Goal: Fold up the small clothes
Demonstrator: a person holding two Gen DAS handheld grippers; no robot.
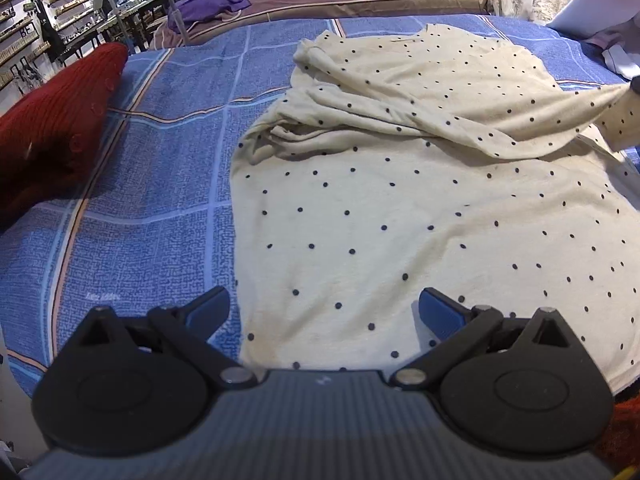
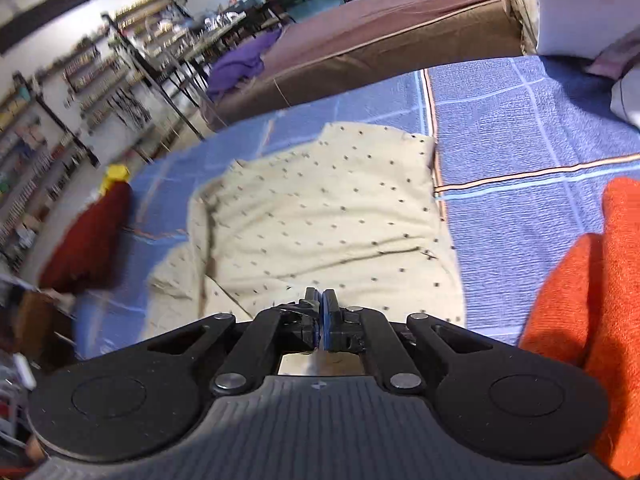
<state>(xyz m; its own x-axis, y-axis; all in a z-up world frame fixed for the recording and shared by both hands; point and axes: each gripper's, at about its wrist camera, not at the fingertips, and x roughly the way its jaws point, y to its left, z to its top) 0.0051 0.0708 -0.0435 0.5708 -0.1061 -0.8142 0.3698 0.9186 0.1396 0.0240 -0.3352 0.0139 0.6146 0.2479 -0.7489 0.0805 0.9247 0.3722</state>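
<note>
Right tool [image 2: 321, 300] clamps my dotted cream shirt's [image 1: 400, 208] side on the blue bed [image 1: 160, 184]; left tool [image 1: 324, 308] gapes empty over its hem. Thin fabric may slip loose, spoiling my fold.

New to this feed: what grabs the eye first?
The cream polka-dot garment sprawls rumpled over the blue checked bedspread, filling the middle of both views. The right gripper is shut on its near edge, while the left gripper hangs open above the near hem. A dark red knit sits at the bed's left, a bright orange one at its right.
</note>
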